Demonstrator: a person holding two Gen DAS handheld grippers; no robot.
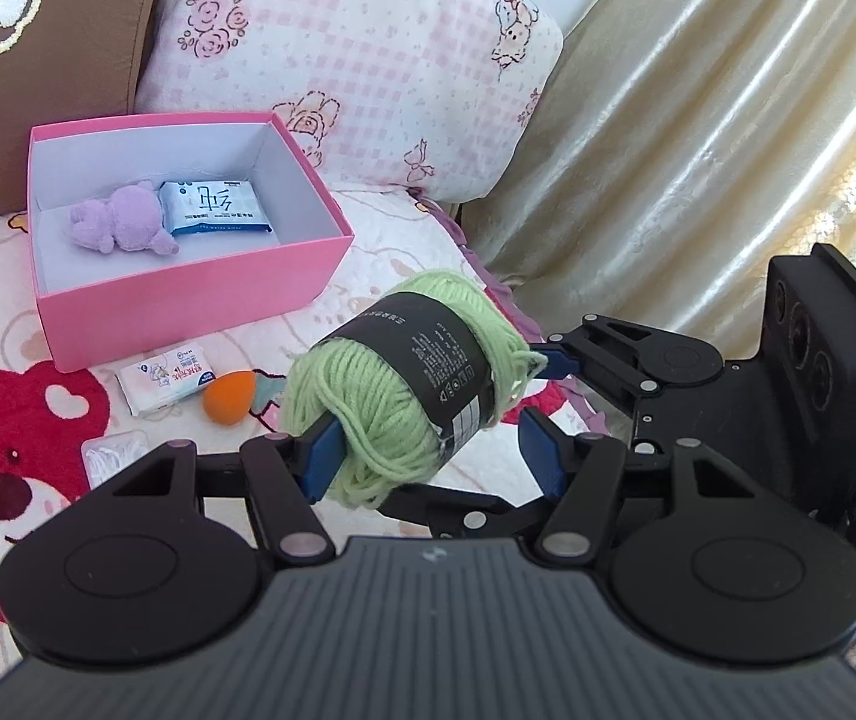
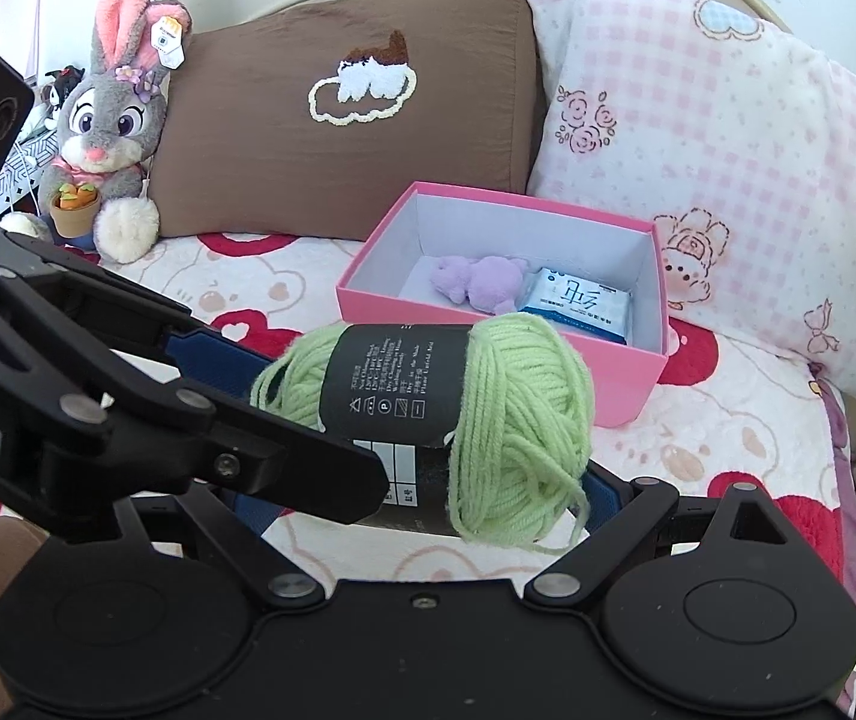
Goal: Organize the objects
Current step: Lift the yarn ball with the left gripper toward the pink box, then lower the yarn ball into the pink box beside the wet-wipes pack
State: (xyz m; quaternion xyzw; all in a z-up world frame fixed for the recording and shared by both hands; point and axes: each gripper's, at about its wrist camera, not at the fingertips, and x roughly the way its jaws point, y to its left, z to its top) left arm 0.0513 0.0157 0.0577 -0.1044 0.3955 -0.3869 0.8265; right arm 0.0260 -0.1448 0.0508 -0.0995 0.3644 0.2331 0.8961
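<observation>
While the left gripper [image 1: 430, 450] hangs above the bedding, the yarn ball [image 1: 368, 408] sits right between its blue pads, off the blanket. Its left pad [image 1: 323, 456] is sunk into the soft green wool; its right pad [image 1: 541, 456] stands just clear, with a sliver of blanket showing beside the dark paper band [image 1: 428, 360]. So those jaws are apart, not clamped.

The right gripper [image 2: 428, 498] comes in from the other side. One blue pad touches the far, loosely wound end of the ball, and its other finger runs underneath. From its own camera that finger is hidden behind the left gripper's black linkage, so I cannot tell whether it is gripping.

Ahead and to the left of the left gripper stands the pink cardboard box [image 1: 188, 294], open and white inside. It holds a fuzzy purple plush [image 1: 125, 219] and a glossy wipes pack [image 1: 215, 207], which touch each other. Nearer, on the fleecy bear-print blanket [image 1: 20, 420], lie a small tissue pack [image 1: 164, 378] and an egg-shaped orange sponge [image 1: 228, 399]. A clear packet [image 1: 110, 450] is half cut off by the gripper's body.
</observation>
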